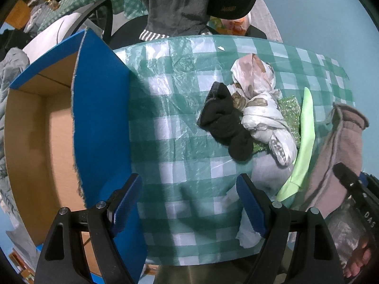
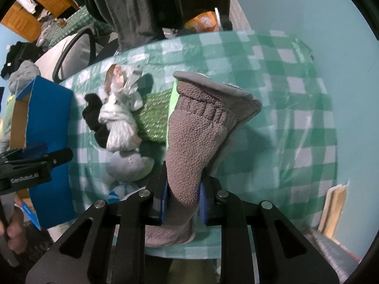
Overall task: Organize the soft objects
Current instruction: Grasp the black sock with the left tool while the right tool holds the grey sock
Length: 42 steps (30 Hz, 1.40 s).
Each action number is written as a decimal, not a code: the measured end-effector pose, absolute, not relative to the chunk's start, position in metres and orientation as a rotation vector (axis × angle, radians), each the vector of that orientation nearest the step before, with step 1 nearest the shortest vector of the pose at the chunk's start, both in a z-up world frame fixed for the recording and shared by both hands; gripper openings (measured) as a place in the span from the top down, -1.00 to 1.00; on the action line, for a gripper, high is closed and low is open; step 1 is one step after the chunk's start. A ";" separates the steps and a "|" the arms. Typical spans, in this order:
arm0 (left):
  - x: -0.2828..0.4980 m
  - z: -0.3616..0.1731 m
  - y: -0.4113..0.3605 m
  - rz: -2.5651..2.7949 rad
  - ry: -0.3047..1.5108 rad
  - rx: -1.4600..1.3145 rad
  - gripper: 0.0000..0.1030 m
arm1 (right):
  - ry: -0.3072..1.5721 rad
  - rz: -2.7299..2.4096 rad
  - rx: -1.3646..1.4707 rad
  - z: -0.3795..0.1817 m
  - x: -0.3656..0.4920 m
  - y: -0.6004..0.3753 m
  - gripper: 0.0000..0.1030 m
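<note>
My right gripper [image 2: 183, 201] is shut on a grey-brown fleece slipper sock [image 2: 199, 127] and holds it above the checked table; the sock also shows at the right of the left wrist view [image 1: 336, 156]. My left gripper [image 1: 189, 203] is open and empty above the tablecloth, next to the blue cardboard box [image 1: 101, 118]. On the table lie a black sock [image 1: 225, 120], a knotted white patterned cloth [image 1: 260, 108], a green sparkly cloth [image 1: 290, 111], a light green cloth [image 1: 305, 127] and a grey soft item [image 1: 267, 170].
The green-and-white checked tablecloth [image 1: 180, 156] covers the table. The box stands open at its left edge, brown inside [image 1: 54, 142]. A chair with grey clothing [image 1: 177, 7] stands beyond the far edge. A blue wall [image 2: 308, 11] is at the right.
</note>
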<state>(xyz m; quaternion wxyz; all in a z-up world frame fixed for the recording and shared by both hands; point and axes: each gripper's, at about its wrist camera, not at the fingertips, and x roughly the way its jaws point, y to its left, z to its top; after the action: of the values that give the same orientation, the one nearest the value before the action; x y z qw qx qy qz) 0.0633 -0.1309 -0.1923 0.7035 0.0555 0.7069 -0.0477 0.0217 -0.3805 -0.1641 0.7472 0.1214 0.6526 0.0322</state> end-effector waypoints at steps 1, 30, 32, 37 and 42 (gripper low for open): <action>0.065 -0.194 -0.131 -0.103 1.575 0.117 -0.61 | 1.424 0.070 0.263 -0.164 0.024 -0.382 0.63; 0.116 -0.250 -0.152 -0.049 1.631 -0.017 -0.61 | 1.414 0.134 0.192 -0.179 0.064 -0.400 0.63; 0.117 -0.251 -0.152 -0.047 1.624 -0.030 -0.61 | 1.419 0.134 0.195 -0.179 0.064 -0.402 0.63; 0.117 -0.252 -0.150 -0.042 1.615 -0.076 -0.59 | 1.430 0.134 0.202 -0.182 0.062 -0.405 0.64; 0.114 -0.249 -0.152 -0.100 1.613 -0.127 0.00 | 1.428 0.138 0.199 -0.183 0.062 -0.405 0.64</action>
<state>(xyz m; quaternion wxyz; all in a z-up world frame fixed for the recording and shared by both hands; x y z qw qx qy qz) 0.1138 -0.1518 -0.2487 0.6891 -0.0568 0.7210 -0.0447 0.0617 -0.4052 -0.1827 0.7489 0.0909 0.6533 0.0632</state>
